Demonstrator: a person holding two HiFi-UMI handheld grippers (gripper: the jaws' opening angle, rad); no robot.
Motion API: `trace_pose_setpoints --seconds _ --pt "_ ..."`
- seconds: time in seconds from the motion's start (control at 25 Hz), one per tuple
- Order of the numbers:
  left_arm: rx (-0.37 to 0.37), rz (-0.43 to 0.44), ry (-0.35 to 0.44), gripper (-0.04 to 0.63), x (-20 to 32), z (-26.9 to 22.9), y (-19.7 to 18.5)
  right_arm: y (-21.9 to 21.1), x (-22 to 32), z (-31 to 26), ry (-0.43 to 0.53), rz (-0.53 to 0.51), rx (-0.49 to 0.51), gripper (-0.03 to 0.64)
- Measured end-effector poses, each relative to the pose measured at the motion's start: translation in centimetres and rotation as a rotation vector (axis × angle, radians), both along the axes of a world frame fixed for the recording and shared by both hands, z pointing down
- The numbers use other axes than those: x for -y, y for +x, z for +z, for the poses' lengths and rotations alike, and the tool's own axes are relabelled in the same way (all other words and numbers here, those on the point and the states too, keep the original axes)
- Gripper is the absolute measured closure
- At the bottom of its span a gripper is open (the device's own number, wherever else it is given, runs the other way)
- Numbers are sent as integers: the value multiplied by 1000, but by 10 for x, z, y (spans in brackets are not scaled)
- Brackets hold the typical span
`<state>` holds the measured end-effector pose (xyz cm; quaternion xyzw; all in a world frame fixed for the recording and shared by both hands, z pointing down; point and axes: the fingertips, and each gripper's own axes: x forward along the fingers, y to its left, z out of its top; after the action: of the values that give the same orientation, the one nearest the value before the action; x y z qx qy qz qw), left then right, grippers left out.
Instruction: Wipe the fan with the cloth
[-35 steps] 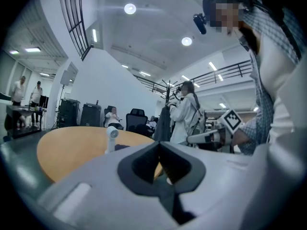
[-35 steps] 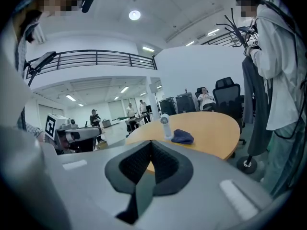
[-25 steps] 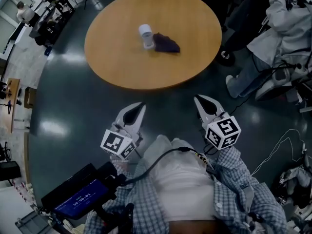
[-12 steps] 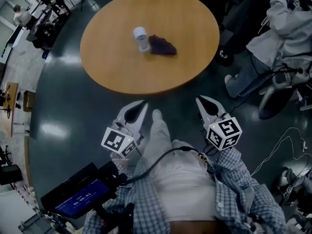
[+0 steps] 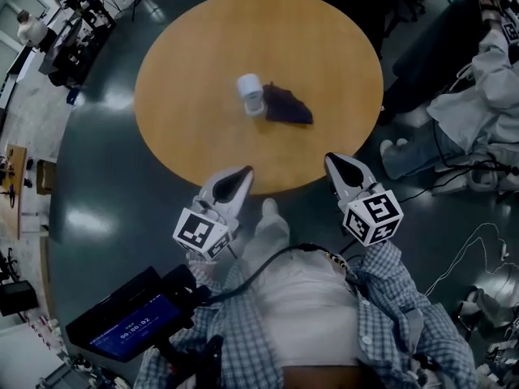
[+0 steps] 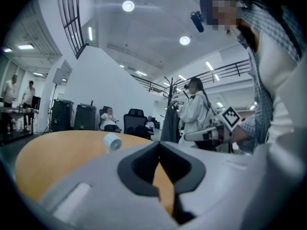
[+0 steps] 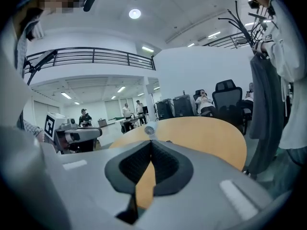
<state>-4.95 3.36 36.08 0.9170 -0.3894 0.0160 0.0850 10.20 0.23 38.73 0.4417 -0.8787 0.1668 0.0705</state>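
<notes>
A small white fan [image 5: 251, 92] stands near the middle of the round wooden table [image 5: 186, 128], with a dark cloth [image 5: 287, 105] crumpled against its right side. The fan [image 6: 112, 141] shows in the left gripper view and, far off, the fan [image 7: 149, 130] shows in the right gripper view. My left gripper [image 5: 242, 175] hovers at the table's near edge, jaws shut and empty. My right gripper [image 5: 336, 163] hangs at the same edge further right, also shut on nothing. Both are well short of the fan and cloth.
A seated person [image 5: 486, 71] and cables [image 5: 470, 241] lie to the right of the table. Desks and equipment [image 5: 65, 31] stand at the far left. Office chairs and people [image 6: 134, 123] sit beyond the table. A black device with a screen [image 5: 130, 322] hangs at my lower left.
Both grippers and I have moved toward the table, so their tips now reach its near edge. The fan and cloth lie as before. The jaws stayed shut.
</notes>
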Motion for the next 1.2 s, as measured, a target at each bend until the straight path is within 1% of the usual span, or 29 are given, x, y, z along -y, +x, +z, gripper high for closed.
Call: trace_pose_setpoints --seconds 0.16,0.2,0.32,0.4,0.52,0.64,0.72,0.84,0.92,1.04,1.12,1.2 --pt "11 46 -2 594 -15 10 14 9 -13 1 -2 26 -7 612" --pt "15 55 -3 594 -13 12 13 7 -10 2 -3 30 -8 612" --pt "9 69 -27 595 30 21 -9 -18 34 6 -16 35 -16 612" --pt "15 84 -50 594 44 32 -18 -27 49 14 -33 42 -24 612" --pt "25 88 -82 594 37 54 -19 -26 38 35 -53 56 -39 612" --pt "36 102 -83 594 27 56 -16 -20 26 32 -65 57 -50 612" --pt "47 108 -90 594 32 57 -12 -18 29 36 -82 50 -54 612" --pt "66 96 -104 594 52 73 -20 -27 45 59 -120 19 -59 612" --pt "92 106 -100 590 51 72 -23 -28 44 54 -130 7 -65 612" --pt "121 125 -67 558 38 67 -16 -21 30 37 -137 0 -68 612" --pt "133 133 -55 518 37 72 -16 -21 27 38 -144 -13 -73 612" --pt "144 139 -77 465 41 77 -20 -27 30 43 -155 -31 -80 612"
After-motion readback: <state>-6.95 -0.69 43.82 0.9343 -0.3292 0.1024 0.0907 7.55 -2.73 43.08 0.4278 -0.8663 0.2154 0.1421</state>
